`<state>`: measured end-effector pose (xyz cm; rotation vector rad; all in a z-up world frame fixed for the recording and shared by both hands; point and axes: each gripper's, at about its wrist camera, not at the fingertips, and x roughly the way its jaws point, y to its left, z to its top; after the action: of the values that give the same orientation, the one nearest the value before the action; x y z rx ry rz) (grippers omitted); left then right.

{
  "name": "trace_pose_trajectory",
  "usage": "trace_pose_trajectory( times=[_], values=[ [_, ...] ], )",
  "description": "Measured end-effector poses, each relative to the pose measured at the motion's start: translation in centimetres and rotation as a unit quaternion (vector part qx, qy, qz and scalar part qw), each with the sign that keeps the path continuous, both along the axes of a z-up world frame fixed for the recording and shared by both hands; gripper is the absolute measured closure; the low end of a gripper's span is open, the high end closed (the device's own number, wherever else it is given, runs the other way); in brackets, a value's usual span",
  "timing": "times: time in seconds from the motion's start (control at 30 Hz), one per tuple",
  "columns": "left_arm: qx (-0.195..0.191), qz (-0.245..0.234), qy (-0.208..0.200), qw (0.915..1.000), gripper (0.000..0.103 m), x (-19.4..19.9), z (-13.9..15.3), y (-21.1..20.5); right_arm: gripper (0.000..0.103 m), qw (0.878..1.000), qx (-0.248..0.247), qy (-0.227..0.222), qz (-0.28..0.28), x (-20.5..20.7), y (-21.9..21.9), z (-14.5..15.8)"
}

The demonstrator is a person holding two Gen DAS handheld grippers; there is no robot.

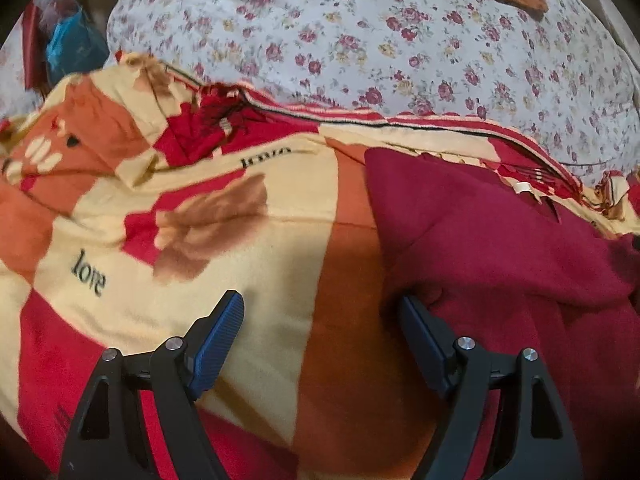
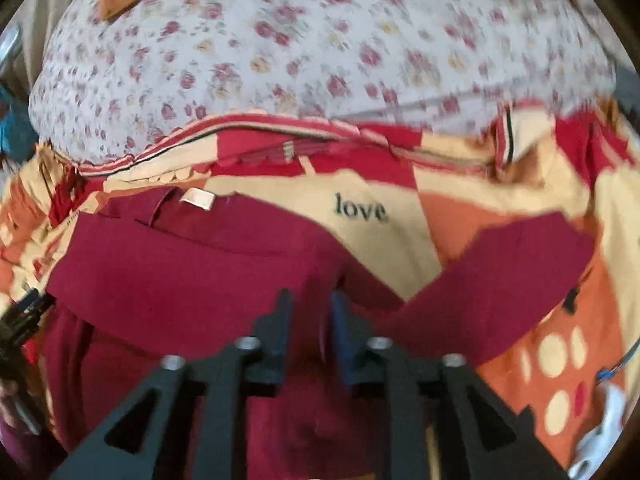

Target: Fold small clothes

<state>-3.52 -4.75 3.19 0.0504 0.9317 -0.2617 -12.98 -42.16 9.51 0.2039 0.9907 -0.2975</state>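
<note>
We are holding the left tool (image 1: 320,316) low over the bed, its jaws spread wide with only blanket between them and nothing gripped; its right-hand pad is sitting just at the edge of the maroon garment (image 1: 500,248). Our right tool (image 2: 310,308) is hanging directly above that garment (image 2: 192,276), jaws parted by a narrow gap. No cloth is showing between the pads, so we are reading it as released, though motion blur is softening that view.

The garment is lying on the patterned blanket (image 1: 224,240), the red, orange and cream one with "love" printed on it, toward the side of the bed nearest us. One sleeve (image 2: 500,276) is stretching out flat and angled away from the body toward the bed's right side. A pale neck label (image 2: 198,200) is showing at the far edge of the garment, so the collar is pointing away from us.

Beyond the blanket's striped hem, a floral quilt (image 1: 400,40) is covering the far part of the bed.

We are judging the fold as barely under way: the garment is spread out, the body looks partly doubled near the shoulders, yet that sleeve is still waiting to be brought in and the final halving is still ahead.
</note>
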Motion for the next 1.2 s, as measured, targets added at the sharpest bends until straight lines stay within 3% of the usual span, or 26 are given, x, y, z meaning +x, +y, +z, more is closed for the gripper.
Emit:
trace_pose_trajectory(
  times=[0.1, 0.17, 0.27, 0.37, 0.5, 0.6, 0.63, 0.7, 0.73, 0.83, 0.97, 1.07, 1.1, 1.2],
  values=[
    [-0.038, 0.003, 0.019, 0.9991, 0.042, -0.4, 0.1, 0.8, 0.053, 0.997, 0.027, -0.047, 0.046, 2.0, 3.2, 2.2],
    [-0.049, 0.0, 0.018, 0.9986, 0.042, -0.7, 0.5, 1.0, 0.053, 0.989, 0.077, -0.05, 0.115, 4.9, 6.4, 2.3],
    [-0.057, -0.012, 0.002, 0.9983, 0.042, -1.1, 1.2, 0.9, 0.05, 0.974, 0.099, -0.042, 0.198, 9.8, 11.7, 1.4],
    [-0.048, -0.031, -0.009, 0.9983, 0.042, -1.3, 1.4, 0.3, 0.045, 0.961, 0.076, -0.026, 0.265, 14.6, 17.1, -0.2],
    [-0.025, -0.036, -0.002, 0.999, 0.042, -0.6, 0.6, 0.1, 0.045, 0.947, 0.072, 0.009, 0.313, 20.1, 21.8, -2.9],
    [-0.033, -0.032, 0.008, 0.9989, 0.042, 0.1, 0.2, 0.7, 0.045, 0.939, 0.069, 0.05, 0.334, 22.7, 23.8, -5.9],
    [-0.035, -0.03, 0.008, 0.9989, 0.042, 0.3, 0.2, 1.0, 0.059, 0.935, 0.056, 0.068, 0.344, 23.2, 24.4, -7.0],
    [-0.042, -0.026, 0.004, 0.9988, 0.042, 0.5, 0.5, 1.6, 0.096, 0.928, 0.056, 0.067, 0.362, 22.9, 25.3, -7.4],
    [-0.045, -0.024, 0.0, 0.9987, 0.042, 0.5, 0.6, 1.9, 0.096, 0.927, 0.052, 0.053, 0.367, 22.7, 25.5, -6.9],
    [-0.054, -0.009, -0.013, 0.9984, 0.042, 1.2, 1.1, 2.7, 0.096, 0.935, 0.066, 0.029, 0.348, 23.3, 25.4, -6.6],
    [-0.041, 0.015, -0.015, 0.9989, 0.042, 2.2, 0.9, 3.4, 0.095, 0.941, 0.091, 0.054, 0.322, 24.8, 25.7, -9.1],
    [-0.038, 0.039, -0.003, 0.9985, 0.042, 2.8, 0.3, 4.2, 0.079, 0.946, 0.11, 0.041, 0.303, 23.8, 24.8, -7.4],
    [-0.047, 0.047, 0.001, 0.9978, 0.042, 2.9, 0.3, 4.6, 0.066, 0.947, 0.117, 0.036, 0.296, 23.1, 24.2, -6.6],
    [-0.068, 0.062, 0.003, 0.9958, 0.042, 3.1, 0.4, 5.4, 0.063, 0.946, 0.133, 0.002, 0.295, 19.2, 22.6, -3.2]
  ],
)
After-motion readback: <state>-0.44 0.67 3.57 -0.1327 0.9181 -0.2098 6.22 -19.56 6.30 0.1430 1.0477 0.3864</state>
